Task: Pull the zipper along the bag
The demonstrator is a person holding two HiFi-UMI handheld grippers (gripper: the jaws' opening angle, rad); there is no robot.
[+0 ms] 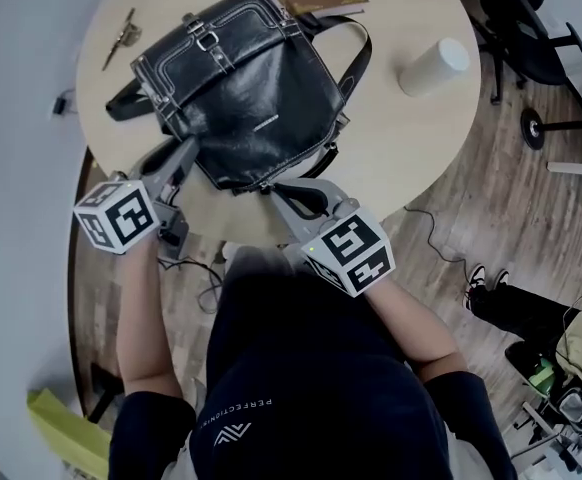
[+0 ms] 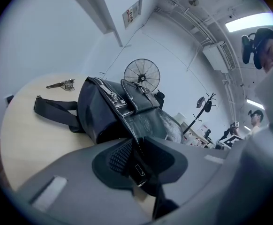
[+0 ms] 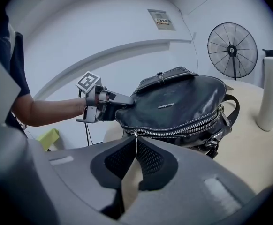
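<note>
The round wooden table (image 1: pixel 411 158) carries the black leather backpack (image 1: pixel 246 83), which lies flat near the table's centre. The left gripper (image 1: pixel 189 150) grips the backpack's near left corner, with its jaws partly apart around a leather edge and pressing on it. The right gripper (image 1: pixel 271 190) is at the backpack's near edge. Its jaws are fully closed on the zipper pull (image 3: pixel 135 143), at the left end of the zipper (image 3: pixel 188 125) in the right gripper view.
</note>
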